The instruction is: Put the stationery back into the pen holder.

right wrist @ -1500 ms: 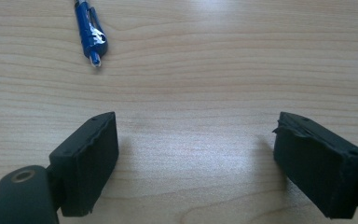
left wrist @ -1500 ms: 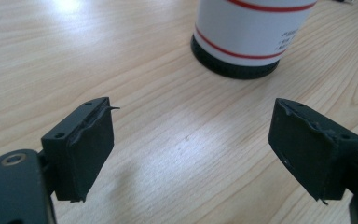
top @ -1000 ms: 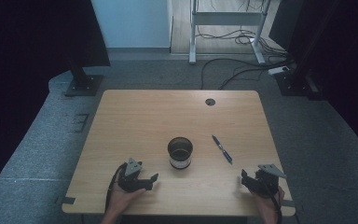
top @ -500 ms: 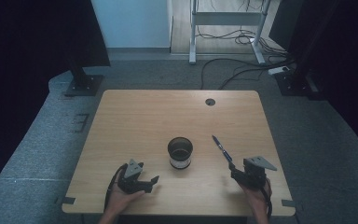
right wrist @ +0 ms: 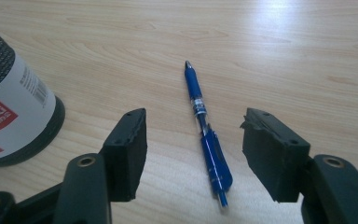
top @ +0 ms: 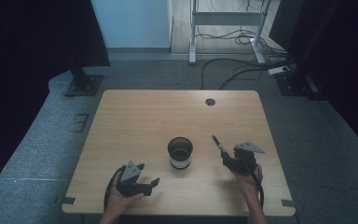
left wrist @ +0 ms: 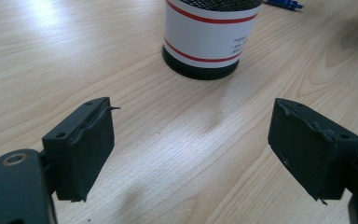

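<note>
A blue pen (top: 216, 142) lies on the wooden table (top: 144, 121), right of a black mesh cup (top: 180, 152) with a white, red-striped label. My right gripper (top: 226, 157) sits at the pen's near end. In the right gripper view the pen (right wrist: 205, 135) lies between the jaws of the right gripper (right wrist: 196, 128), which have just been closing; the pads stand clear of it on both sides. The cup (right wrist: 9, 107) stands to the left there. My left gripper (top: 148, 174) rests near the front left, open and empty (left wrist: 191, 140), pointing at the cup (left wrist: 209, 37).
A round cable hole (top: 209, 101) sits near the table's far edge. Beyond the table are a dark stand base (top: 84, 84), a metal frame (top: 226, 18) and loose cables (top: 242, 70) on the grey floor.
My right gripper has moved left and forward from the table's front right corner to the pen, and its jaws have narrowed around it. The left gripper has stayed put.
</note>
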A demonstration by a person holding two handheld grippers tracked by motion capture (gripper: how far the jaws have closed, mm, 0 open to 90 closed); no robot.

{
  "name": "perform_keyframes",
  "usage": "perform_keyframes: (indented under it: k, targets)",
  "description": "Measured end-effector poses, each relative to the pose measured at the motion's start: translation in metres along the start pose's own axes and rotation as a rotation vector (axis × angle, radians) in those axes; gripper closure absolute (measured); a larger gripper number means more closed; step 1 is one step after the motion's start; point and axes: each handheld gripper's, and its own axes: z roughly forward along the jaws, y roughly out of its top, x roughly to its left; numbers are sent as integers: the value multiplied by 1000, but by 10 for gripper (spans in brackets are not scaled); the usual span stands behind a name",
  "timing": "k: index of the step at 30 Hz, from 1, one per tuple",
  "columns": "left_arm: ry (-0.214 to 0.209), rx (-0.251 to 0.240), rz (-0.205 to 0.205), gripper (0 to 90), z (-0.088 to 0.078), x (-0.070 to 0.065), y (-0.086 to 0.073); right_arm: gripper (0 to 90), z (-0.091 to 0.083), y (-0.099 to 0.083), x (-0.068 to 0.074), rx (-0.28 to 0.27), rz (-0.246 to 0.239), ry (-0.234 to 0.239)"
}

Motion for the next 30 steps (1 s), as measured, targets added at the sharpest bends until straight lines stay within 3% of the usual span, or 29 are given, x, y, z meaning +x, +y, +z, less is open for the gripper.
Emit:
perform_keyframes:
  k: [9,22,26,30]
  targets:
    - [0,6,13,151,0,-1,-1,453,19,15,1,32,-28,17]
    - [0,4,17,152,-1,-3,0,497,50,38,5,74,-67,-5]
    - [-1,-3,11,152,-4,-2,2,511,55,41,0,82,-40,6]
    - [0,-1,11,153,-3,-2,2,518,62,43,-2,102,-50,-8]
